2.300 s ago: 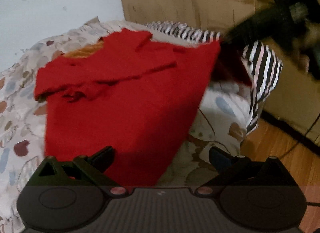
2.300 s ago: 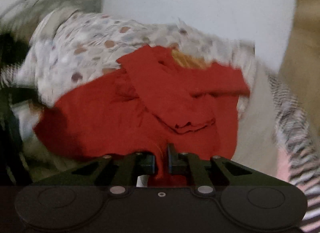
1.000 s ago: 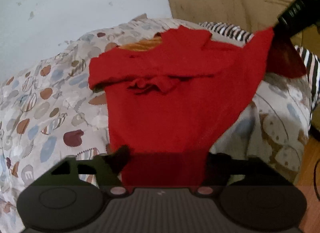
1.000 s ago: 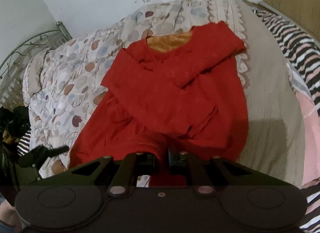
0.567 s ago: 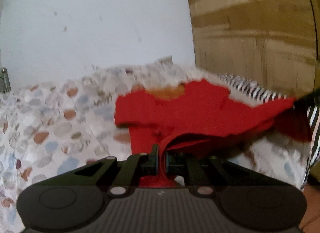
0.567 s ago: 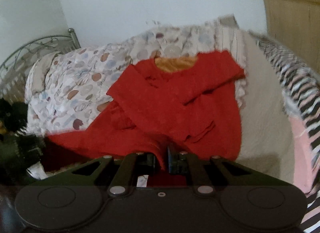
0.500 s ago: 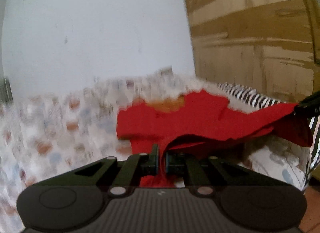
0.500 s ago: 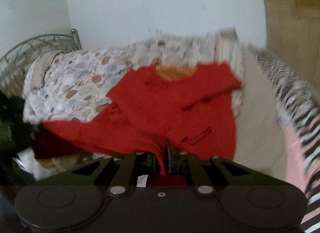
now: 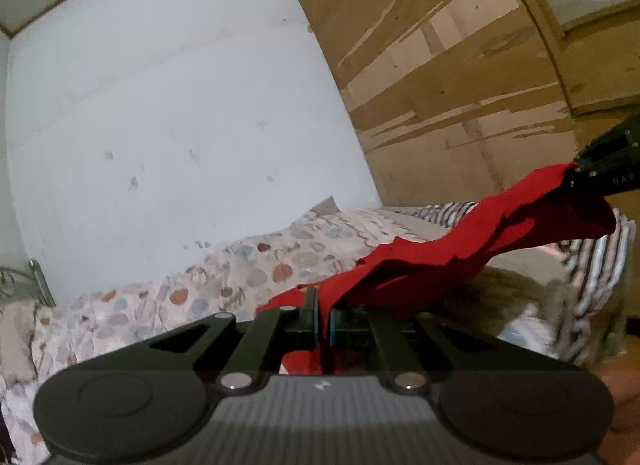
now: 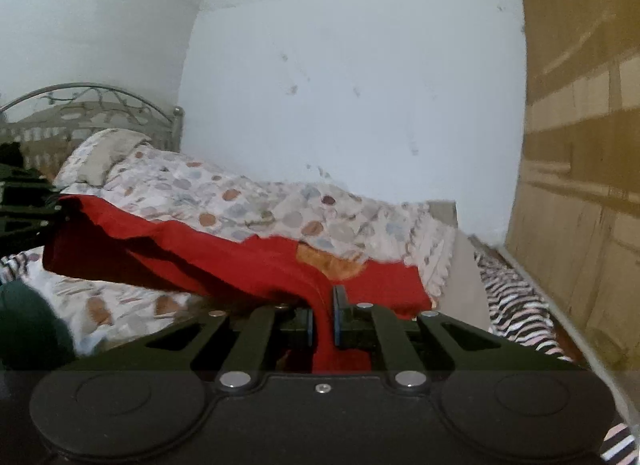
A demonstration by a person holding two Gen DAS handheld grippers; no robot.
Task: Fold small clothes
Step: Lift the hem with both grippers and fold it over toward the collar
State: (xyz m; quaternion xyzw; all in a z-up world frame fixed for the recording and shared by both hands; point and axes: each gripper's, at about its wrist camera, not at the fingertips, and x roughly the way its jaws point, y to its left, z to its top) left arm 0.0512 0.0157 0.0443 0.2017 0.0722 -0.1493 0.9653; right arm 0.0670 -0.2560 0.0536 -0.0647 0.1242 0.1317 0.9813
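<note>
Pinching the red sweater's [image 9: 420, 269] hem, the left claw [image 9: 322, 321] and right claw [image 10: 323, 319] both clamp cloth, lifting it above the bed [image 10: 240, 201].

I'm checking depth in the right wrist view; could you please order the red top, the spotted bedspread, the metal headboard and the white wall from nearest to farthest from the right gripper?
1. red top, clamped in the right gripper.
2. spotted bedspread, beyond it.
3. metal headboard, far left.
4. white wall, behind; too close to call against the headboard.
</note>
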